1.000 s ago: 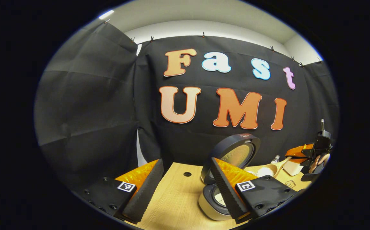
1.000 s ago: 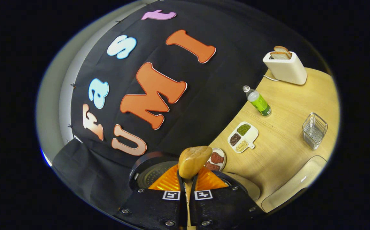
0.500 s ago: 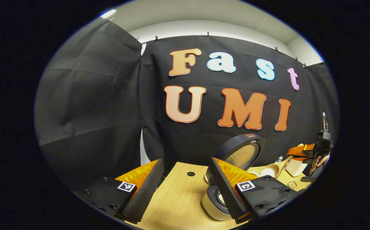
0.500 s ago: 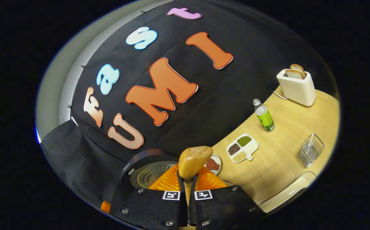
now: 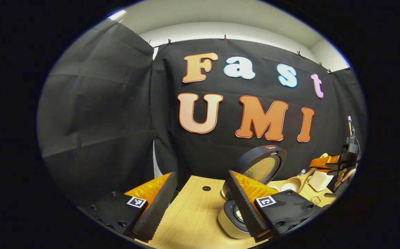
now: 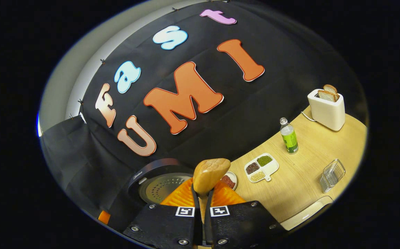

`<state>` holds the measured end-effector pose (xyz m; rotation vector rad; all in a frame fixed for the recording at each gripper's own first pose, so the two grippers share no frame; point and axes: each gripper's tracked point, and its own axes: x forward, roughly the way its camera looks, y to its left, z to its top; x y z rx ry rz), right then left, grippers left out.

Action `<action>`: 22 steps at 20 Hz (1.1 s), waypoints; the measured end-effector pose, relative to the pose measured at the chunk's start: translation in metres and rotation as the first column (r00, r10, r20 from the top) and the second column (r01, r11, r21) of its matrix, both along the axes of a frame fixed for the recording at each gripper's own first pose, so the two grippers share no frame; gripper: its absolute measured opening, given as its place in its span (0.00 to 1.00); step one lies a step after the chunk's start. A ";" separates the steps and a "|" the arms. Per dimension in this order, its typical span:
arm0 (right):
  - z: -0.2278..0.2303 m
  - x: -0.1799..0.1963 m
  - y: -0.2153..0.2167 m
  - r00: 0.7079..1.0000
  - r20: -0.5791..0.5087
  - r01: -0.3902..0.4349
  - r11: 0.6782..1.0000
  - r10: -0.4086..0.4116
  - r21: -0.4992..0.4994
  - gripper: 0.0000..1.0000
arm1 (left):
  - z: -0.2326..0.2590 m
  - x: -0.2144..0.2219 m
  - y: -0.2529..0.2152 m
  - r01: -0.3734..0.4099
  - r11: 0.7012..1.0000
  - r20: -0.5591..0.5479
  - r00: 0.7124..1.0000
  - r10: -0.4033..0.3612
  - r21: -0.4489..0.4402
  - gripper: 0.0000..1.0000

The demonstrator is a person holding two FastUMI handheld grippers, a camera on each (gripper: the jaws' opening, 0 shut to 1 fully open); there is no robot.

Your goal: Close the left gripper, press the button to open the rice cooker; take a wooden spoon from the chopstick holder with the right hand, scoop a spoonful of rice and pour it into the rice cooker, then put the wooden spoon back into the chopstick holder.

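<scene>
The rice cooker [image 5: 230,221] stands open beside my left gripper's far finger, its round lid [image 5: 259,165] tipped up. My left gripper [image 5: 201,204] is open above the wooden table [image 5: 189,221] with nothing between its fingers. To the right of the cooker my right gripper [image 5: 334,164], held by a hand [image 5: 345,174], carries the wooden spoon [image 5: 294,184]. In the right gripper view my right gripper [image 6: 202,204] is shut on the spoon's handle, and the spoon's bowl [image 6: 210,172] sticks out ahead. Its contents are hidden. The cooker's lid [image 6: 158,185] lies below left of it. The wire chopstick holder [image 6: 332,174] stands at the right.
On the table [image 6: 300,183] sit a white divided dish of grains [image 6: 260,166], a small plate with red contents [image 6: 230,180], a green bottle [image 6: 288,135] and a white toaster with bread [image 6: 326,107]. A pale rounded object [image 6: 307,214] lies at the near right edge.
My right gripper has rolled and shifted with the spoon still gripped, so the cooker lid shows more. In the left gripper view it rose slightly. The left gripper barely moved.
</scene>
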<state>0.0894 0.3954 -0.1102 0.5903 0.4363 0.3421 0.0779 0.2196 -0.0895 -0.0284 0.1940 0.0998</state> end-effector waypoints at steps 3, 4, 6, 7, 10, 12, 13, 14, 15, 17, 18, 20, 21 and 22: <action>0.004 -0.002 0.002 1.000 0.019 -0.005 1.000 0.006 -0.015 0.02 | 0.001 -0.001 0.000 0.000 1.000 0.002 1.000 0.000 -0.001 0.97; 0.006 -0.003 0.003 1.000 0.027 -0.007 1.000 0.008 -0.025 0.02 | 0.000 -0.002 0.001 -0.001 1.000 0.001 1.000 0.001 -0.001 0.97; 0.007 -0.004 0.004 0.999 0.047 -0.012 0.999 0.014 -0.049 0.02 | 0.000 -0.004 0.002 -0.002 1.000 0.002 1.000 0.002 -0.003 0.96; 0.008 -0.005 0.006 0.998 0.056 -0.016 0.998 0.020 -0.059 0.02 | 0.000 -0.004 0.002 -0.003 1.000 0.002 1.000 0.003 -0.004 0.97; 0.013 -0.007 0.010 0.996 0.083 -0.027 0.996 0.034 -0.085 0.02 | -0.001 -0.005 0.004 -0.006 1.000 0.001 1.000 0.006 -0.006 0.96; 0.014 -0.010 0.011 0.994 0.100 -0.032 0.993 0.043 -0.110 0.02 | -0.001 -0.007 0.005 -0.008 1.000 0.000 1.000 0.008 -0.003 0.96; 0.015 -0.010 0.013 0.993 0.109 -0.034 0.992 0.048 -0.122 0.02 | -0.001 -0.008 0.006 -0.010 1.000 -0.001 1.000 0.010 -0.003 0.96; 0.016 -0.010 0.015 0.991 0.119 -0.038 0.990 0.054 -0.135 0.02 | 0.000 -0.008 0.006 -0.011 1.000 0.000 1.000 0.011 -0.006 0.96; 0.016 -0.011 0.017 0.990 0.127 -0.043 0.988 0.062 -0.149 0.02 | 0.000 -0.009 0.007 -0.011 1.000 0.001 1.000 0.011 -0.009 0.97; 0.018 -0.014 0.023 0.986 0.145 -0.053 0.983 0.079 -0.176 0.02 | 0.001 -0.008 0.008 -0.011 1.000 0.005 1.000 0.011 -0.011 0.97; 0.020 -0.015 0.025 0.984 0.156 -0.057 0.980 0.087 -0.190 0.02 | 0.001 -0.007 0.010 -0.012 1.000 0.006 1.000 0.012 -0.010 0.97; 0.023 -0.017 0.029 0.977 0.183 -0.064 0.972 0.107 -0.227 0.02 | 0.001 -0.007 0.011 -0.014 1.000 0.006 1.000 0.014 -0.009 0.96; 0.024 -0.017 0.031 0.974 0.195 -0.065 0.968 0.115 -0.243 0.02 | 0.002 -0.008 0.012 -0.015 1.000 0.006 1.000 0.015 -0.009 0.97; 0.025 -0.018 0.032 0.971 0.206 -0.065 0.964 0.121 -0.258 0.02 | 0.000 -0.008 0.014 -0.017 1.000 0.004 1.000 0.017 -0.009 0.96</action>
